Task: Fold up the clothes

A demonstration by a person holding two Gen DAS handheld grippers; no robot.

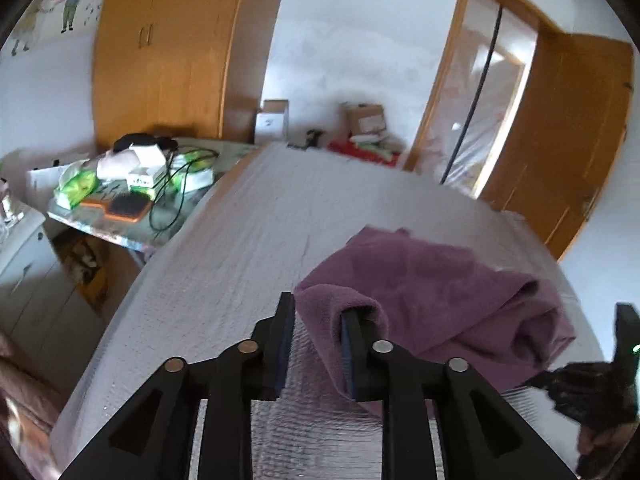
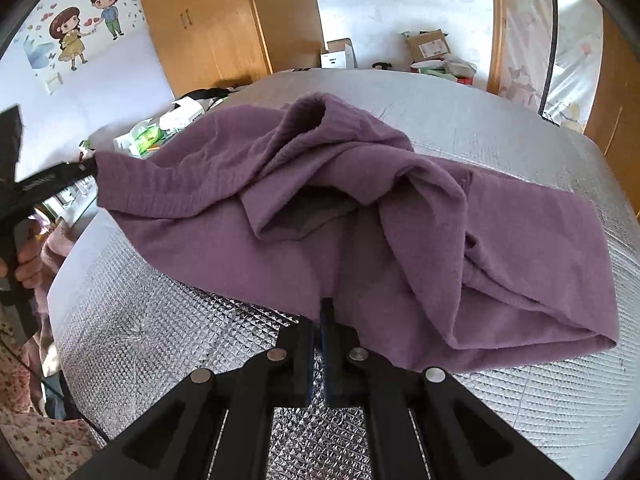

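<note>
With my right hand-held gripper (image 2: 320,320) clamped on the purple garment's (image 2: 360,208) near hem and the left hand-held gripper (image 1: 316,328) apart around its corner, I close left, then pull both evenly.

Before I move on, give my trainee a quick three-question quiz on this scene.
1. True or false: the garment lies folded flat.
2. What is under it? A wooden floor; B silver quilted mat; C carpet.
3. Fill in: a corner of cloth drapes over one finger of the ___ hand-held gripper.

Key: 1 false, it is bunched. 2 B. 3 left hand-held gripper.
</note>
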